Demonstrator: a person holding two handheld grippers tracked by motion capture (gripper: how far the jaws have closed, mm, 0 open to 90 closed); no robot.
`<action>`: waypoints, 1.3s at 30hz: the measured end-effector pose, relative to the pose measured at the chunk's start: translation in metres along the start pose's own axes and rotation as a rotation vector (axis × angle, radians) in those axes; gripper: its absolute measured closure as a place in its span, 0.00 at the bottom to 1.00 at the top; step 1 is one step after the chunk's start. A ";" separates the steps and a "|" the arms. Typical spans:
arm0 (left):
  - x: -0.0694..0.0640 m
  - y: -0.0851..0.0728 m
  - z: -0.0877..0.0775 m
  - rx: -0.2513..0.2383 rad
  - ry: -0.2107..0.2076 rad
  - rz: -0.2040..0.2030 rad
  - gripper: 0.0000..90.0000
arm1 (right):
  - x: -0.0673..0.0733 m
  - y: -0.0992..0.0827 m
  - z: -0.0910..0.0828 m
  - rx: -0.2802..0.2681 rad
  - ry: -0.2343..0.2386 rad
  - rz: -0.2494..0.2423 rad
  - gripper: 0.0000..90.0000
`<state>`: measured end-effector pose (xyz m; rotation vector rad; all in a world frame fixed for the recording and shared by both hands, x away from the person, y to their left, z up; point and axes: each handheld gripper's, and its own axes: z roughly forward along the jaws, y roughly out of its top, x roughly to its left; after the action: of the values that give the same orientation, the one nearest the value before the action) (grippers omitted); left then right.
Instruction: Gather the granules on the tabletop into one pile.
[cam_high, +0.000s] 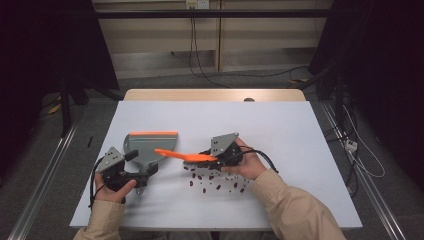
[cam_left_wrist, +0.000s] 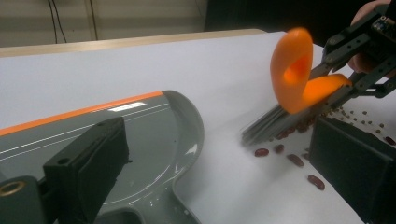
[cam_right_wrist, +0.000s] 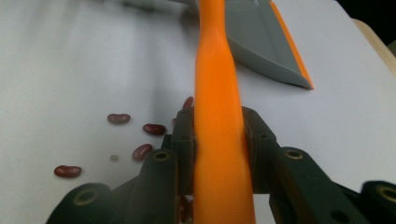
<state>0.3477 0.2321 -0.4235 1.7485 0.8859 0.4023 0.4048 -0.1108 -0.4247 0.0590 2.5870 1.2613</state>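
Two tools at work on white surface (cam_high: 280, 125). Lower left of high view: left tool (cam_high: 131, 176), clamped on handle of grey dustpan (cam_high: 146, 150); dustpan flat on surface, orange lip toward upper frame. Centre: orange brush (cam_high: 186, 156), handle pointing left toward dustpan, grey bristles down among red beans (cam_high: 212, 181). Right of centre: right tool (cam_high: 216, 159), jaws narrow, gripping brush handle from both sides. Beans scattered on surface below brush, just right of dustpan, none seen inside it.
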 end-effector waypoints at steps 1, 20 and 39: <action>0.000 0.000 0.000 0.000 -0.001 0.001 0.05 | -0.001 0.000 -0.003 -0.007 -0.008 0.003 0.79; 0.000 -0.001 0.003 0.009 -0.004 0.000 0.05 | -0.026 -0.051 -0.047 0.088 -0.230 0.131 0.79; -0.002 0.000 0.004 0.008 -0.003 0.003 0.05 | -0.004 -0.042 -0.051 0.062 -0.185 0.194 0.79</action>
<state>0.3486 0.2283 -0.4248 1.7575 0.8836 0.3985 0.3987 -0.1764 -0.4266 0.4280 2.5067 1.1751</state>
